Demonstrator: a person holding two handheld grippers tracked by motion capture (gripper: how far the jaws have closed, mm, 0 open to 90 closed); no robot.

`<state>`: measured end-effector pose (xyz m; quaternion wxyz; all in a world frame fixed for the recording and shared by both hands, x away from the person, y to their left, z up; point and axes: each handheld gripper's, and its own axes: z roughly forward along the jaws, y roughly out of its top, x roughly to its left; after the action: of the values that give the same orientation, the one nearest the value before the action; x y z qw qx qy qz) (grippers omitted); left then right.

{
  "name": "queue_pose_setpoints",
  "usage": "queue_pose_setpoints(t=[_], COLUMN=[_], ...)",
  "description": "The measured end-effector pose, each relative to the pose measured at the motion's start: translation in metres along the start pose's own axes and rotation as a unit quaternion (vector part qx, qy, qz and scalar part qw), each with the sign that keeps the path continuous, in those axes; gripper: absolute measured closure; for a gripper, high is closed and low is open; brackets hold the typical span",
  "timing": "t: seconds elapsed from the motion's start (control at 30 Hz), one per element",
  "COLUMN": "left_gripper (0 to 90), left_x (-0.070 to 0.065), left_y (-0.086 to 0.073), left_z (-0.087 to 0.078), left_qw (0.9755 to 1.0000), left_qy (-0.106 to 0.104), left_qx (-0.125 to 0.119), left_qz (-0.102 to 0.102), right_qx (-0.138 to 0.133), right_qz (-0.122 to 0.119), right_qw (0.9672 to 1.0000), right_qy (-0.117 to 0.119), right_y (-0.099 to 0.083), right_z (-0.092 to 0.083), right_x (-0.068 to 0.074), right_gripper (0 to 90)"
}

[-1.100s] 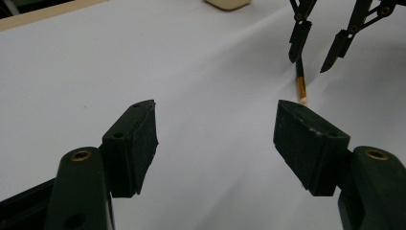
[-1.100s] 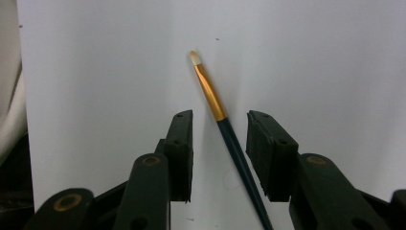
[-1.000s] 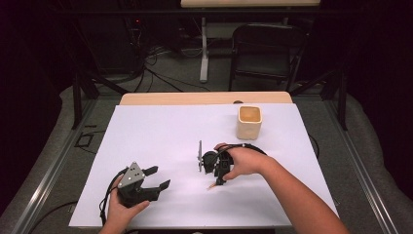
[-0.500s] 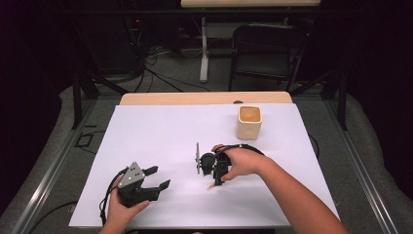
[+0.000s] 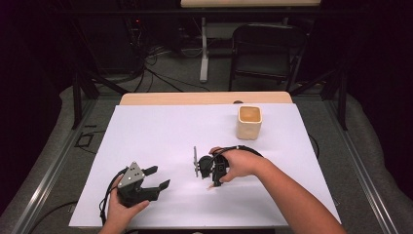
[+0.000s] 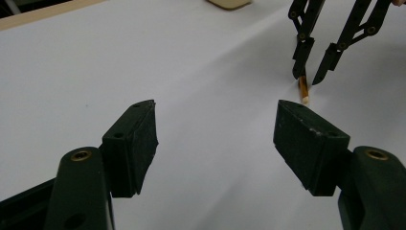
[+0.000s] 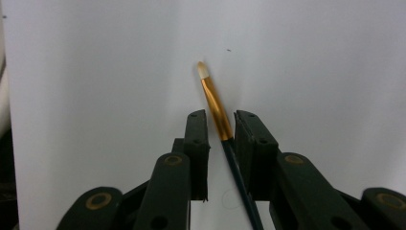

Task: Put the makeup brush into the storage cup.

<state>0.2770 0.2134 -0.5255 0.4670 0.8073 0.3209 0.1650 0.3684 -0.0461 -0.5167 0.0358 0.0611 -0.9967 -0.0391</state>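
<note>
The right tongs (image 7: 220,132) have just been closing around a paintbrush (image 7: 216,103) lying flat on the white tabletop (image 5: 160,131), ready to lift it; the left tongs (image 6: 215,139) wait nearby, spread wide and empty.

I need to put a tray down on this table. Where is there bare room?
Bare: the far left of the white sheet, beside the cup. Crowded: the near middle, where the right gripper closes around the paintbrush, and the left gripper.

Lab studio — black curtains (image 5: 44,58), floor cables (image 5: 160,78) (recording rig).
</note>
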Motion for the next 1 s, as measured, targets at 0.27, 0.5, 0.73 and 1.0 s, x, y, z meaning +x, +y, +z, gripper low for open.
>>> queue_pose_setpoints(t=[0.27,0.5,0.73,1.0], left_gripper=[31.7,31.6,31.6,31.6], left_x=[0.0,-0.0001,-0.0001,0.0], left_y=[0.0,-0.0001,-0.0001,-0.0001], left_z=[0.0001,0.0001,0.0001,0.0001], left_qw=[1.0,1.0,1.0,1.0], left_qy=[0.0,0.0,0.0,0.0], left_qx=[0.0,0.0,0.0,0.0], left_qz=[0.0,0.0,0.001,0.0], right_qx=[0.01,0.015,0.016,0.019], right_qz=[-0.005,-0.009,-0.013,-0.01], right_qw=[0.9999,0.9999,0.9998,0.9998], right_qy=[-0.001,-0.002,-0.003,-0.001], right_y=[0.0,0.0005,0.0003,0.001], right_z=[0.0052,0.0092,0.0106,0.0107], right_x=[-0.0018,-0.0026,-0.0032,-0.0036], right_gripper=[75.1,77.1,80.4,83.4])
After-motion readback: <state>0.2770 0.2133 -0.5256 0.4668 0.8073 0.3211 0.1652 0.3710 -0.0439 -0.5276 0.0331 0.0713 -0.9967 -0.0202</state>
